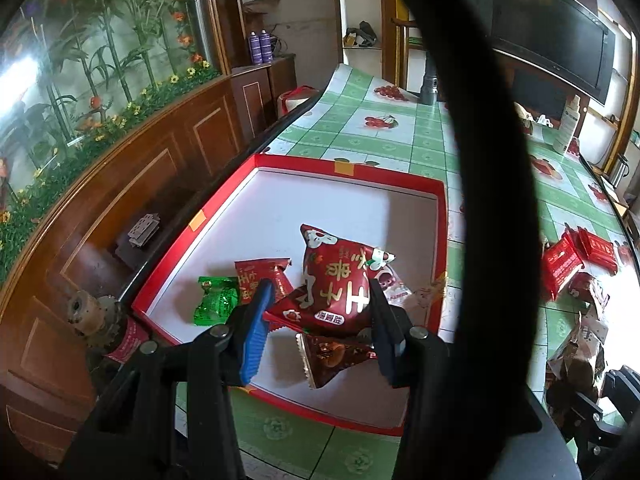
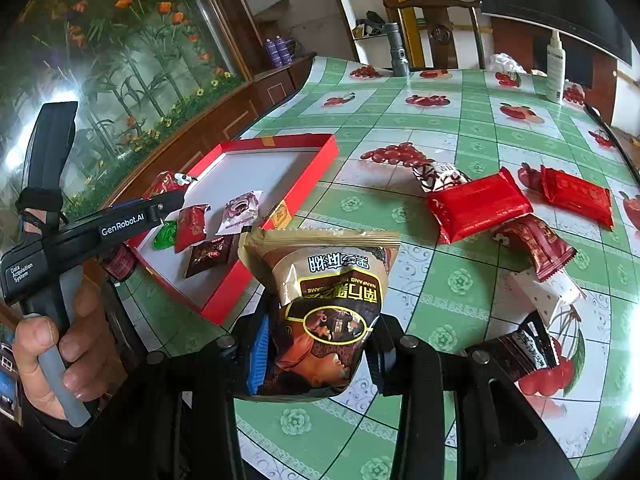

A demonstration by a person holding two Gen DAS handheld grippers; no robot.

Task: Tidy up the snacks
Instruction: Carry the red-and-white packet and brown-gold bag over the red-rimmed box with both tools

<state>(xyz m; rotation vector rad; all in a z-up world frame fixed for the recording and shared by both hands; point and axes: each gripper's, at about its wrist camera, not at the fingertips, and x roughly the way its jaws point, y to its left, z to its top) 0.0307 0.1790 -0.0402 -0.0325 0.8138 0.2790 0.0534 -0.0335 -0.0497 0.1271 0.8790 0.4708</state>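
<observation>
The left gripper (image 1: 320, 300) clamps a red packet (image 1: 340, 280) over the red box (image 1: 440, 216), the right gripper (image 2: 320, 344) clamps a brown bag (image 2: 324, 300); either could slip out, being glossy.

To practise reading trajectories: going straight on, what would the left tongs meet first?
Probably the red tray, its white floor, past the red packet the left tongs hold; depth unclear.

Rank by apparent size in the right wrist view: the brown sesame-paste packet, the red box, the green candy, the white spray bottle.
1. Red box
2. Brown sesame-paste packet, though it is held right at the lens, which inflates it
3. White spray bottle, far away
4. Green candy
</observation>
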